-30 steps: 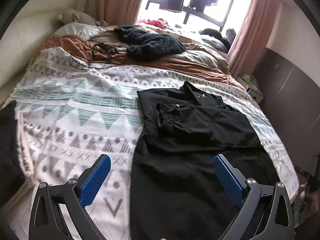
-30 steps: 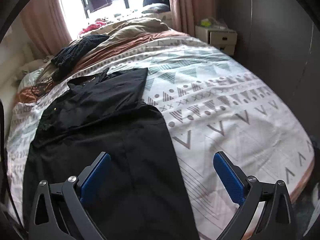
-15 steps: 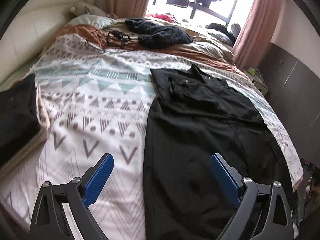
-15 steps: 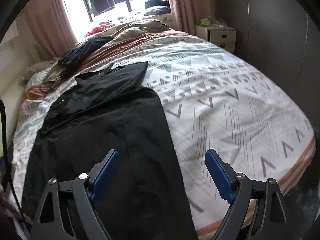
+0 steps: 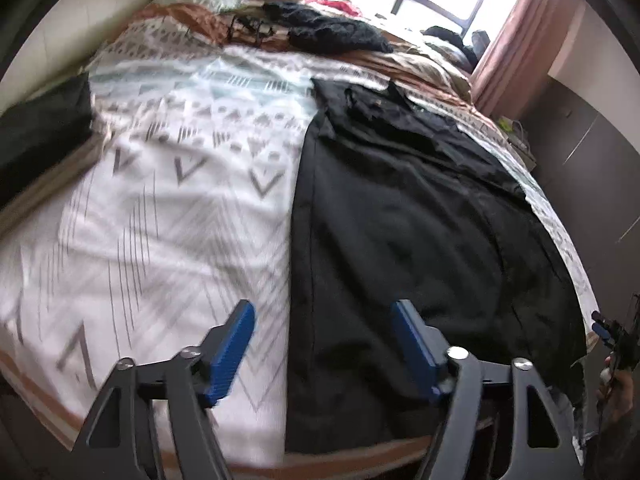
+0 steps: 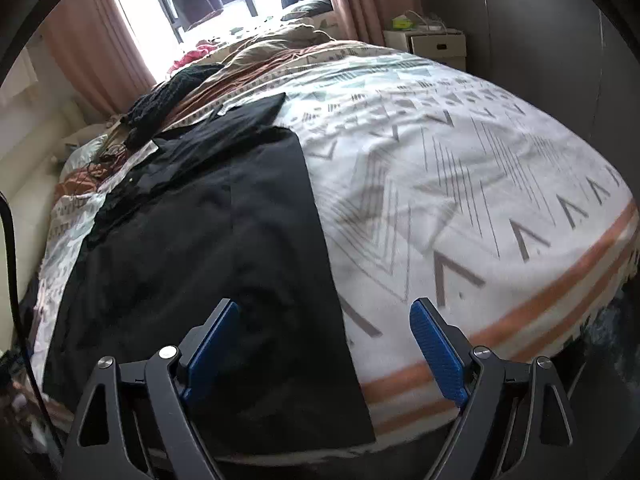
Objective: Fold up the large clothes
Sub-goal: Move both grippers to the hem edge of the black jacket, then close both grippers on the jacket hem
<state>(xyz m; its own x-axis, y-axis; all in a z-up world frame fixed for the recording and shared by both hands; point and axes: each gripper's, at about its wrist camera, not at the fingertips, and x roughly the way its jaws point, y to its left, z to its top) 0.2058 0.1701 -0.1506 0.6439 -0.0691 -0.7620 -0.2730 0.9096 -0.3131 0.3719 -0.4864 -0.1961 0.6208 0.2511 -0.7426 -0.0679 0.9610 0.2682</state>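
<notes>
Both grippers have dropped in close over the foot end of the bed since a second ago; earlier views took in the whole garment from farther back, now its near hem fills the lower frame. The left gripper [image 5: 322, 344] has just been closing partway, fingers spread but narrower, straddling the left side edge of the black garment [image 5: 400, 216] with nothing pinched yet. The right gripper [image 6: 324, 344] narrowed a little too and sits spread wide over the garment's right side edge [image 6: 192, 240], pads not touching cloth.

My read: they're lining up on the two bottom corners for a lengthwise fold up toward the collar; grasp not yet made.

The garment lies flat and long down the bed, collar at the far end, sleeves already folded in over the chest, hem near the bed's foot. It rests on a white geometric-print blanket [image 6: 460, 184] with orange stripes at the edge. A dark knit sweater [image 5: 332, 30] lies beyond, near the bright window with pink curtains [image 6: 100, 56]. A folded dark pile [image 5: 40, 128] sits far left. Cardboard box [image 6: 438, 46] by the dark wall.
</notes>
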